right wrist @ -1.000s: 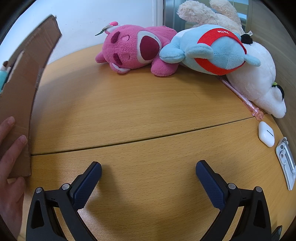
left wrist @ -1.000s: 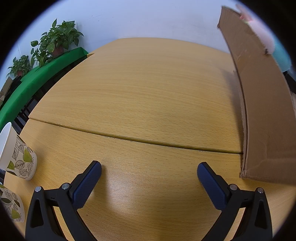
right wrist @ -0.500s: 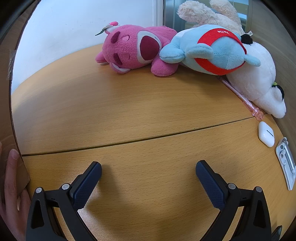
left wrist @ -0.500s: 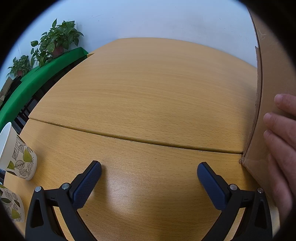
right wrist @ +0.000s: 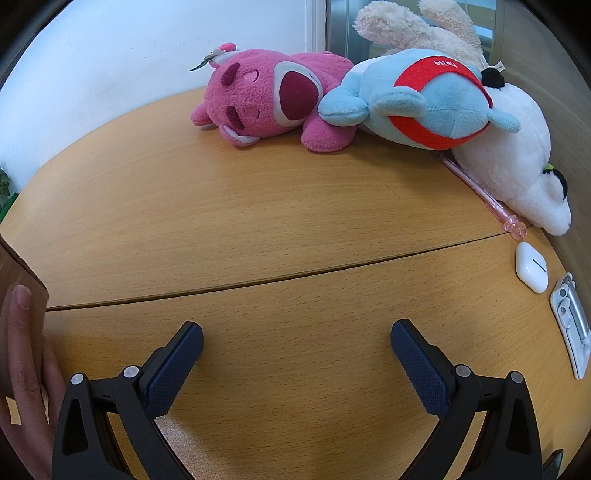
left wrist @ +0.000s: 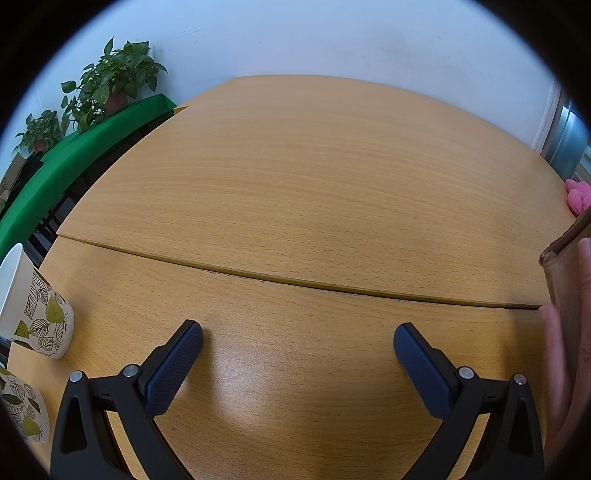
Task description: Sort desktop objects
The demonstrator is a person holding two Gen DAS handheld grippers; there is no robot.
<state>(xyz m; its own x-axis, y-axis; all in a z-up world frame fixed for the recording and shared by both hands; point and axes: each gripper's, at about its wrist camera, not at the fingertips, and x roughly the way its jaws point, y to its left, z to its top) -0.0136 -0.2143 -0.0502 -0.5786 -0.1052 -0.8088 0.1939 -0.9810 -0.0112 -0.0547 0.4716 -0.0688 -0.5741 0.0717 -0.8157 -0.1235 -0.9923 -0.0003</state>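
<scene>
Both sets of jaws stand wide apart and hold nothing. The left gripper (left wrist: pixel 298 352) and the right gripper (right wrist: pixel 297 350) each sit low over bare counter (left wrist: pixel 314 192), with no object between the pads.

Step in hand, as judged: nothing is yet picked, and a hand (right wrist: pixel 22 369) is holding a cardboard box (left wrist: pixel 569 280) in the gap between the two grippers. This box is probably the sorting container.

Procedure:
1. Keep both grippers parked until the hand is clear of the box.
2. Start with the right gripper; the objects lie on its side.
3. Take the small items first: the white earbud case (right wrist: pixel 531 266), the pink pen (right wrist: pixel 480 192) and the metal clip (right wrist: pixel 570 325), all near the right edge.
4. Grip the pen across its shaft. Part of it lies against the white plush (right wrist: pixel 517 155), so draw it out before lifting.
5. Pinch the pink plush (right wrist: pixel 273 99) and blue plush (right wrist: pixel 417 103) at the body; they touch each other and may drag.

Two leaf-print cups (left wrist: pixel 37 314) stand at the left edge, near the left gripper.

Limits of view: the box is cut off in both views, so its opening and depth cannot be made out. The lower cup is cropped. A cream plush (right wrist: pixel 410 26) behind the blue one is largely hidden.
</scene>
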